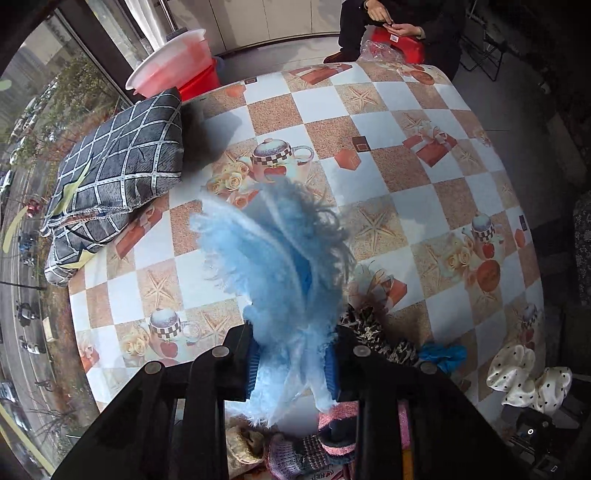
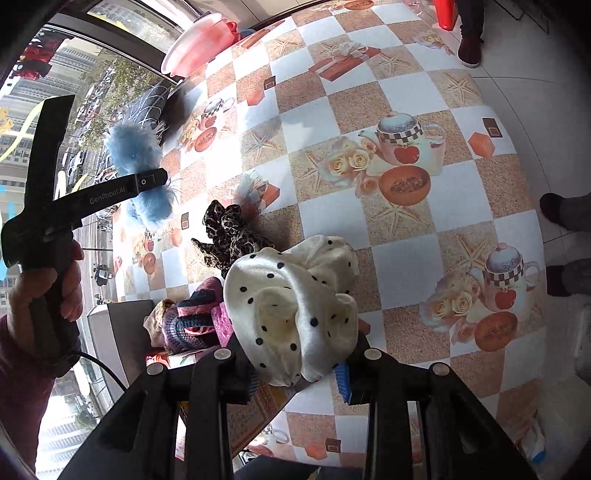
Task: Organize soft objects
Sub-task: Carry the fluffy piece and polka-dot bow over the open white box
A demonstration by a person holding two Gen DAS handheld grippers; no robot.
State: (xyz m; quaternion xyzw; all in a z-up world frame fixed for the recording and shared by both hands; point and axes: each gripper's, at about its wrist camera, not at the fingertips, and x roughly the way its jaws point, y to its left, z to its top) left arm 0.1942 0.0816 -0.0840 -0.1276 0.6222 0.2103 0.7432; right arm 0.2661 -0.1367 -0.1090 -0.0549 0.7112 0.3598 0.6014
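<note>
The left claw (image 1: 291, 369) is closed on a fluffy blue piece (image 1: 280, 266), its blue pads pressed into the fluff from both sides, so the fibres fan upward and outward past the fingertips above the bench (image 1: 406, 110). From the right wrist view, that same claw (image 2: 147, 181) is held up at an angle by a hand (image 2: 48, 295) wrapped round its black handle, and the blue piece (image 2: 136, 151) bulges on either side of the arm. The right claw (image 2: 295, 376) grips a cream satin scrunchie with black dots (image 2: 295, 302), which swells forward out of the jaws and hides most of the pads. Just beyond it on the bench lies a leopard-print scrunchie (image 2: 229, 232), and to the left a pink and navy knitted item (image 2: 195, 317) rests beside a beige soft thing, near the bench's edge. The left wrist view shows another dotted cream scrunchie (image 1: 528, 376) at the right edge, with a small blue bit (image 1: 443, 356) near it. The bench wears a checked cloth printed with teapots, roses and starfish. Farther off, a grey grid-patterned cushion (image 1: 118, 158) sits at the window side, a pale pink basin (image 1: 173, 59) stands behind it, and a seated person in dark clothes (image 1: 399, 29) is at the far end.
</note>
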